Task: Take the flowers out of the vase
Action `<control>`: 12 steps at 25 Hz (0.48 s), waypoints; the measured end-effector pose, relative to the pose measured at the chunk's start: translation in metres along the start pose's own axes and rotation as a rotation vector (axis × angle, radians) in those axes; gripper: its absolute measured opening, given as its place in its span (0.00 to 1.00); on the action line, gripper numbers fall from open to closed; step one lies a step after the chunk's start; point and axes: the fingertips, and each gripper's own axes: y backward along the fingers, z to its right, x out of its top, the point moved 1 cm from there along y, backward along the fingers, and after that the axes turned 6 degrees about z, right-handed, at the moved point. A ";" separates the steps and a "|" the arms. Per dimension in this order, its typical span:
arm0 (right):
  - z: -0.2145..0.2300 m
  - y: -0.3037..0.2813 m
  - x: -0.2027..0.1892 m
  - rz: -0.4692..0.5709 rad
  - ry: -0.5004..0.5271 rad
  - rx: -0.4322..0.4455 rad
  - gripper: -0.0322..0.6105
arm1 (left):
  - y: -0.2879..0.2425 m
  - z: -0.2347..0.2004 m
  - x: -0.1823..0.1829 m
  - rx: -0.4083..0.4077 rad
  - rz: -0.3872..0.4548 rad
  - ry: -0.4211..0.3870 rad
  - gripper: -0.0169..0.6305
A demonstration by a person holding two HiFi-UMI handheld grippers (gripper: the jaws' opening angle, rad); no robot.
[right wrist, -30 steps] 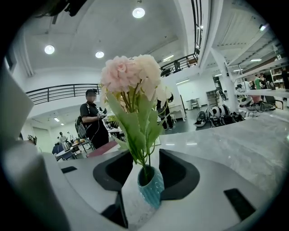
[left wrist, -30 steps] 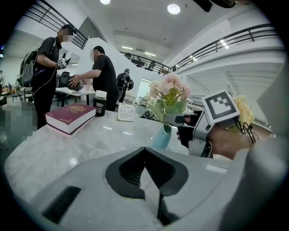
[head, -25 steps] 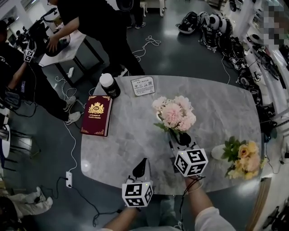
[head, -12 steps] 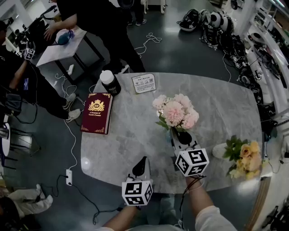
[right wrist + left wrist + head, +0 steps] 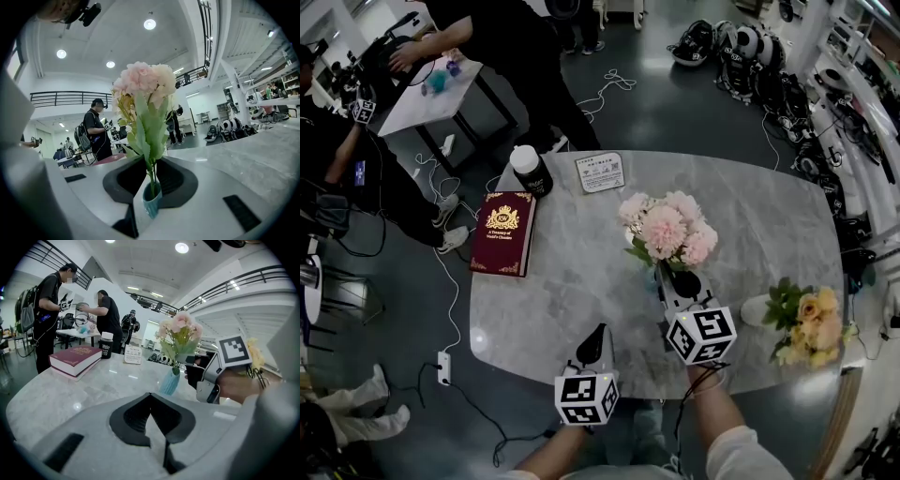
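Right claw (image 5: 666, 277) has just been closing and now pinches the flowers (image 5: 667, 230) by the stems, just above the vase (image 5: 152, 199), center-right of head view. Left claw (image 5: 598, 339) is closed, empty, lower center. Risk: vase is unheld, so pulling may lift or tip it.

I'm looking into a robotics lab or workshop hall: people (image 5: 511, 42) are working at a white bench (image 5: 422, 108) at eleven o'clock, cables (image 5: 614, 89) are trailing over the floor (image 5: 675, 112) at twelve, gear (image 5: 741, 47) is lying heaped at one, and a railed mezzanine (image 5: 61, 97) is running overhead.
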 end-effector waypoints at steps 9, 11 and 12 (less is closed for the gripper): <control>-0.006 0.004 0.018 0.023 0.020 0.004 0.14 | 0.008 0.006 0.002 -0.013 0.001 -0.003 0.04; -0.007 0.006 0.024 0.028 0.026 0.004 0.14 | 0.011 0.008 0.005 -0.014 0.006 0.003 0.04; -0.007 0.007 0.027 0.032 0.028 0.004 0.14 | 0.012 0.009 0.007 -0.015 0.010 0.004 0.04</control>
